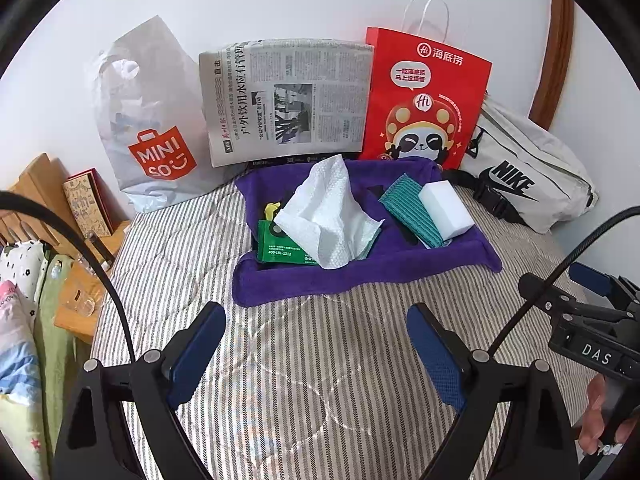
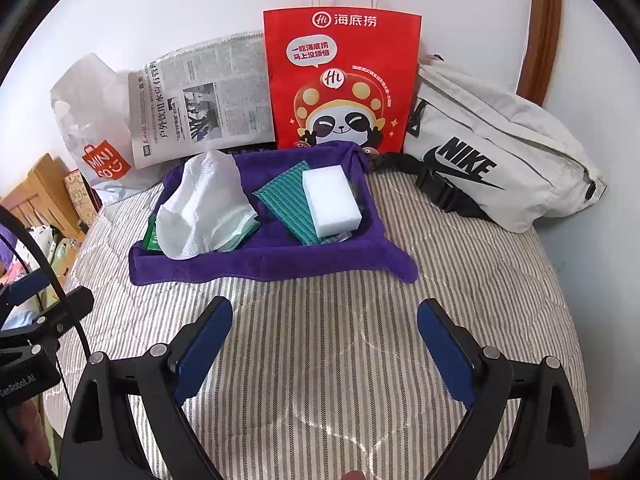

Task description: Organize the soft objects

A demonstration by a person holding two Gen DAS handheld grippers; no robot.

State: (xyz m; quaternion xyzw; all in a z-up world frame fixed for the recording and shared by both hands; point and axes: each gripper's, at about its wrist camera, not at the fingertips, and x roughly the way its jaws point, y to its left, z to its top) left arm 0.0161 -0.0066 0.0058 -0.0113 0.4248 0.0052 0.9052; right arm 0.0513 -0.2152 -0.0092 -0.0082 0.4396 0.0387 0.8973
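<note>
The left gripper (image 1: 316, 344) and the right gripper (image 2: 324, 340) each occupy the bottom of their own view, fingers spread wide and holding nothing, above the striped bed cover (image 2: 320, 360). At frame centre lies the purple towel (image 2: 272, 260), its edges raised. On it rest 4 items: a crumpled white tissue (image 2: 204, 208) at left, overlapping a green wipes packet (image 1: 280, 248); a teal striped cloth (image 2: 288, 204) at right, with a white sponge block (image 2: 330, 200) on top. Along the wall in the upper frame stand a Miniso plastic bag (image 1: 152, 128), a newspaper (image 1: 288, 100), a red paper bag (image 2: 344, 80) and a white Nike pouch (image 2: 500, 152).
</note>
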